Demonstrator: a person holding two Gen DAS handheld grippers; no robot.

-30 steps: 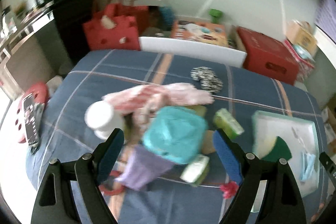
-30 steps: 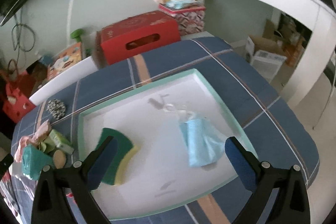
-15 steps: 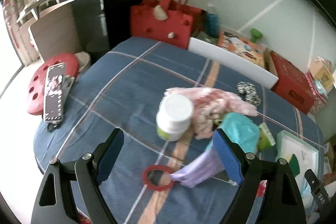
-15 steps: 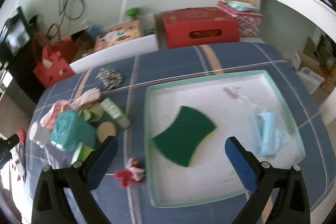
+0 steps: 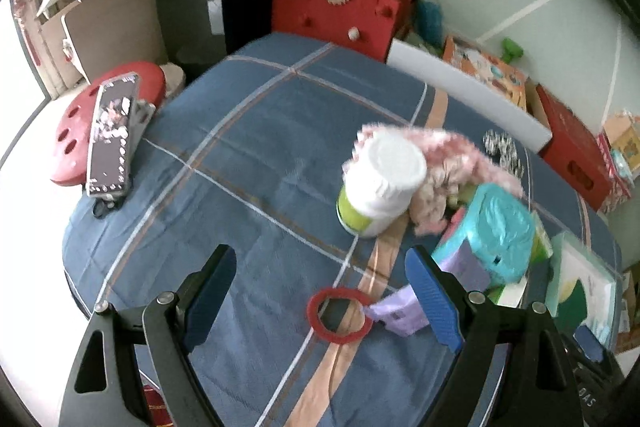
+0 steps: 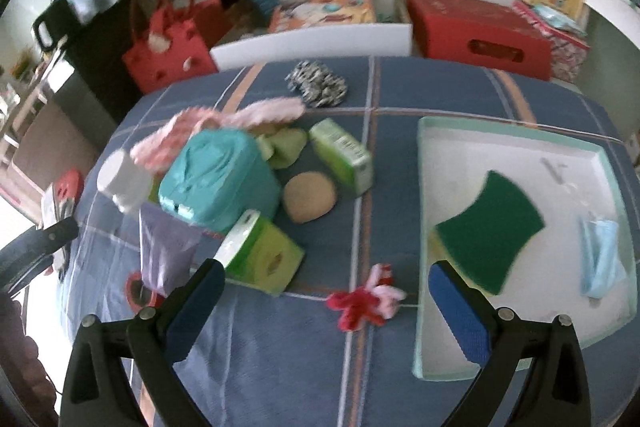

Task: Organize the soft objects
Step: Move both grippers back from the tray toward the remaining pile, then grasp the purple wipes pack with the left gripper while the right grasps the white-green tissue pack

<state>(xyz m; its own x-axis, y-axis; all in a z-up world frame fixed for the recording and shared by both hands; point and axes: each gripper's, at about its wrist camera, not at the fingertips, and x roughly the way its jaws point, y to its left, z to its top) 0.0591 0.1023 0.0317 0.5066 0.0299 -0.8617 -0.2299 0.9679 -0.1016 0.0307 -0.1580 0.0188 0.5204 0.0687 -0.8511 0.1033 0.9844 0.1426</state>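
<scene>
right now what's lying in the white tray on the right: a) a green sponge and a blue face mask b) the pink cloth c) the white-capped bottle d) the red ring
a: the tray holds only the green sponge and the blue face mask; the other items sit on the blue cloth outside it.

Left half of the counter (image 5: 248,131): bare plaid cloth, open to approach from the near edge. A red ring (image 5: 340,314) lies flat between the spread fingers of the left tool (image 5: 324,301).

Centre: a tight cluster blocks passage, comprising white jar (image 6: 120,183), teal pack (image 6: 218,179), purple pouch (image 6: 166,251), green box (image 6: 264,255), and tan sponge (image 6: 310,197).

A clear strip runs between this cluster and the tray (image 6: 424,227); only a red-and-pink yarn flower (image 6: 366,301) lies in it, just ahead of the right tool (image 6: 324,311).
</scene>
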